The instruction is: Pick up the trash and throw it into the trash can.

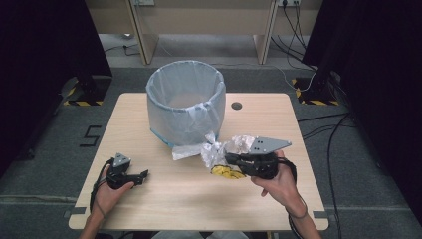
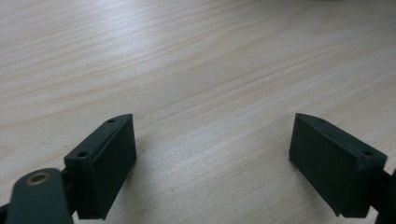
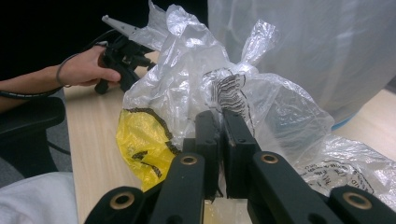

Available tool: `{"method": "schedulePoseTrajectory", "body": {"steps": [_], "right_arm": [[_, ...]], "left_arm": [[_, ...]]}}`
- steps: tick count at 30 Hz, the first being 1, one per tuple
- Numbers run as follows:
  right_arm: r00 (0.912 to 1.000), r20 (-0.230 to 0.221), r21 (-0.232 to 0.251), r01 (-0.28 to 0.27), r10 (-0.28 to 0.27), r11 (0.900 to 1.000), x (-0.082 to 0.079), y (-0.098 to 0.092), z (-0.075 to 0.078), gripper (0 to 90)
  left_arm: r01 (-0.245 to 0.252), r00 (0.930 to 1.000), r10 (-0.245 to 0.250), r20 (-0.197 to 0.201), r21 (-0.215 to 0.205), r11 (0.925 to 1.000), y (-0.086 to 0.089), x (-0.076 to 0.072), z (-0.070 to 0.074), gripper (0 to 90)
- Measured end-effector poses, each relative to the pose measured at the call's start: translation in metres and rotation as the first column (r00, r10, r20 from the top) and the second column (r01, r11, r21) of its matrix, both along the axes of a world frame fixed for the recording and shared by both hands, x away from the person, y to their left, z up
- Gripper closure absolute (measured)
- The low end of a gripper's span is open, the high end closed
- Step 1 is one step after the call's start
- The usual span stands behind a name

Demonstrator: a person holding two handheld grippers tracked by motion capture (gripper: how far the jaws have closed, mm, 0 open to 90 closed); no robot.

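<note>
— So where does it stand? The lined bin (image 1: 185, 102) at the table's (image 1: 149, 209) far edge looks empty.
— Right gripper (image 3: 222, 122) is clenched on the clear plastic bag (image 3: 187, 84), near the right edge, just before the bin; dropping it in remains.
— Left gripper (image 2: 212, 154)?
— Released, holding nothing, near the left edge.
— Any writing?
— Black print, unreadable.

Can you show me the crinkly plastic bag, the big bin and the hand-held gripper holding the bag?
plastic bag (image 3: 187, 79), right gripper view, crumpled middle
bin (image 1: 185, 102), high view, liner wall
right hand-held gripper (image 3: 223, 122), right gripper view, between fingertips
</note>
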State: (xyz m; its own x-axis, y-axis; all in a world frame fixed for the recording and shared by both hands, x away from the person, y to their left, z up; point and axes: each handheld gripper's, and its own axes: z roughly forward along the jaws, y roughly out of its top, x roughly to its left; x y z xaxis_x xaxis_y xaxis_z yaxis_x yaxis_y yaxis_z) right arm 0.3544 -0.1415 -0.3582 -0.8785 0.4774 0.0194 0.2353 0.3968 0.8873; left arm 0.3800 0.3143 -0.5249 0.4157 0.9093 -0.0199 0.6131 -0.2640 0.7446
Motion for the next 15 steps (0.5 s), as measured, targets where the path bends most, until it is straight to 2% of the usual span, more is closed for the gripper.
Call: {"method": "schedulePoseTrajectory", "body": {"steps": [3, 6, 15], "right_arm": [[0.9999, 0.012, -0.004, 0.004, -0.004, 1.0, 0.003, -0.002, 0.011, 86.4], [0.9998, 0.006, 0.026, -0.019, 0.019, 0.999, 0.009, -0.004, 0.023, 86.5], [0.9991, 0.036, 0.008, -0.025, 0.025, 1.0, 0.019, -0.006, 0.06, 86.4]], "left_arm": [[0.0, 1.0, 0.0, 0.0, 0.0, 1.0, 0.0, 0.0, 0.0, 13.8], [0.0, 1.0, 0.0, 0.0, 0.0, 1.0, 0.0, 0.0, 0.0, 13.8], [0.002, 1.0, -0.002, -0.006, 0.002, 1.0, 0.0, 0.0, 0.001, 13.8]]}}
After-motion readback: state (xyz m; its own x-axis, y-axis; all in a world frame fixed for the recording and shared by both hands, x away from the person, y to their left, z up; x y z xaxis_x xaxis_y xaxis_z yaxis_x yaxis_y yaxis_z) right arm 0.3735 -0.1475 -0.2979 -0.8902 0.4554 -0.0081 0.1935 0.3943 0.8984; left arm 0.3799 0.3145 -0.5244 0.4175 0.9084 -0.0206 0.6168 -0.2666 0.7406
